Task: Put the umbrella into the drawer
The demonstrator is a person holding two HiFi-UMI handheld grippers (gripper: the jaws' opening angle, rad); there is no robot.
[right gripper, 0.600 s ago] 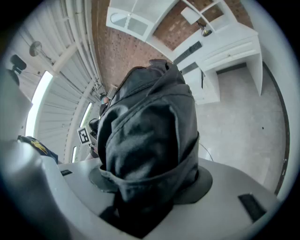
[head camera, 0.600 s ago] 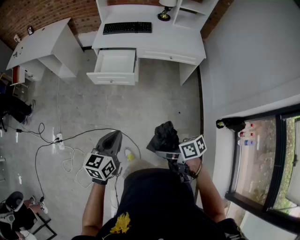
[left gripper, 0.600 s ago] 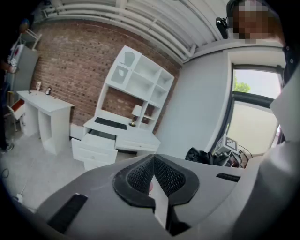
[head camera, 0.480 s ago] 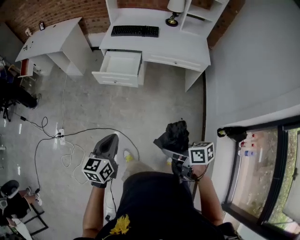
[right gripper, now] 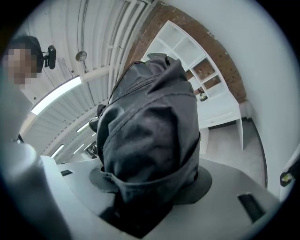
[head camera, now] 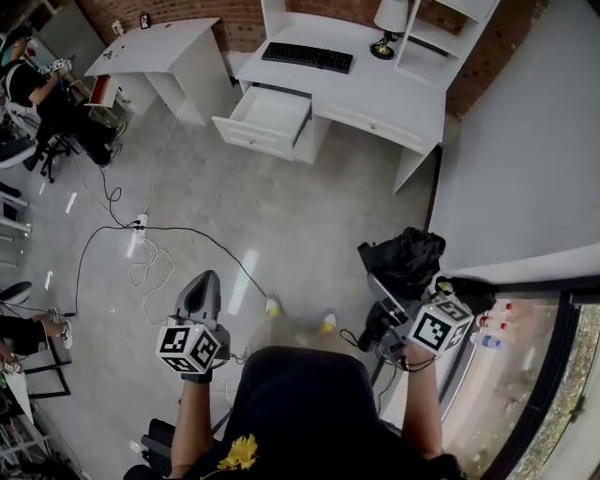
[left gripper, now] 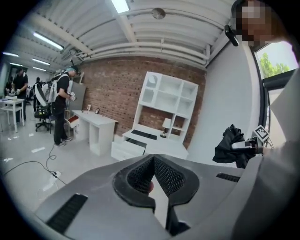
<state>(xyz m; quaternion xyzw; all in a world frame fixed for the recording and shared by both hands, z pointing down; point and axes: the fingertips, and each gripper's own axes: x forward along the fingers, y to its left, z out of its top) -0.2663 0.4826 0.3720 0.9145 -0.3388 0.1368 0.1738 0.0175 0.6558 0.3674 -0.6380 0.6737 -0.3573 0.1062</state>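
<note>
A folded black umbrella sticks out of my right gripper, low at the right of the head view. In the right gripper view its dark fabric fills the jaws, and the right gripper is shut on it. My left gripper hangs over the floor at lower left. Its jaws meet at the tips, and the left gripper is empty. The white drawer stands pulled out of the white desk far ahead, and shows as the drawer in the left gripper view.
A keyboard and a lamp sit on the desk under white shelves. A second white desk stands at the far left, with people beyond it. Cables and a power strip lie on the floor. A grey wall and a window close the right side.
The head view has swung: desk and drawer now sit further right and the left of the room shows. My right gripper with the umbrella has shifted right and lower in the picture.
</note>
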